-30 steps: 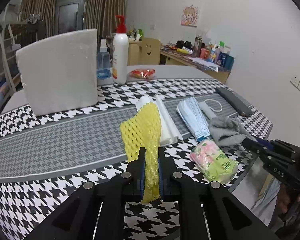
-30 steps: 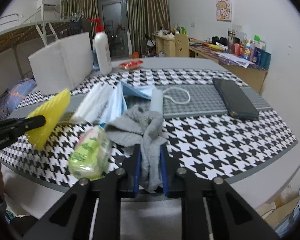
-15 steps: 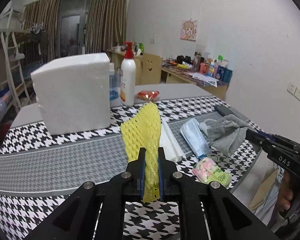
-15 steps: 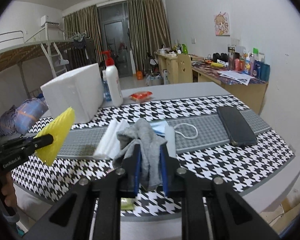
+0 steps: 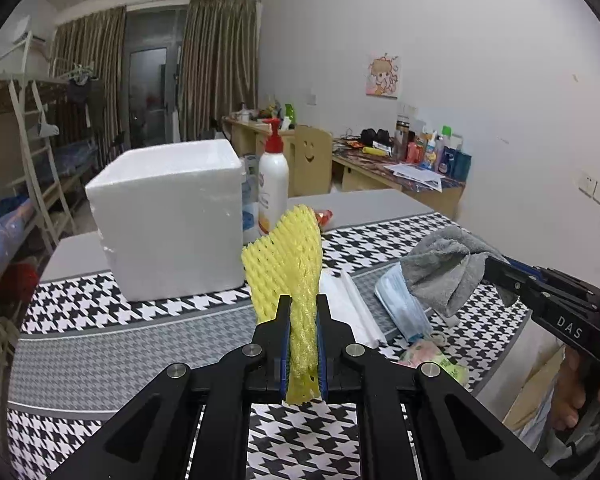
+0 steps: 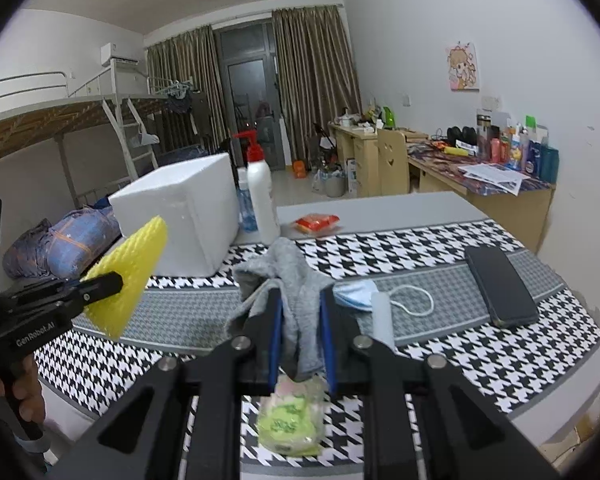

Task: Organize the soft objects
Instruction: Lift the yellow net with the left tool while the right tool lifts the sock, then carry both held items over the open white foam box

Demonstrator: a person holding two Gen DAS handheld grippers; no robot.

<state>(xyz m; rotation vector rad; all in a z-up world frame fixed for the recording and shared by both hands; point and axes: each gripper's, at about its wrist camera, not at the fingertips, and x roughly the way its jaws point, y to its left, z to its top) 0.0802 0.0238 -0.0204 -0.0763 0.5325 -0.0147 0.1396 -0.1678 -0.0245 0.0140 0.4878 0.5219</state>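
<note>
Both grippers are held above a houndstooth-patterned table [image 5: 112, 344], each clamped on something soft. Left gripper [image 5: 302, 320] pinches a yellow foam net [image 5: 288, 264] between its fingers, the net fanning upward toward 12 o'clock in the left wrist view. Right gripper [image 6: 300, 320] is closed on a grey cloth [image 6: 296, 292], which drapes over and between its fingers, hanging clear of the tabletop.

Beneath the right gripper, at 6 o'clock in its view, a green-and-pink tissue pack [image 6: 292, 420] lies on the table. Just beside the cloth at 3 o'clock rest a blue face mask [image 6: 356, 294] with its white ear loop, and farther out a black phone [image 6: 500, 284]. A flat white packet [image 5: 348, 308] lies near the mask in the left wrist view.

At 11 o'clock stands a white foam box [image 5: 168, 220], with a red-capped white pump bottle [image 5: 273, 188] just beside it and a small red packet [image 6: 317, 223] behind.
</note>
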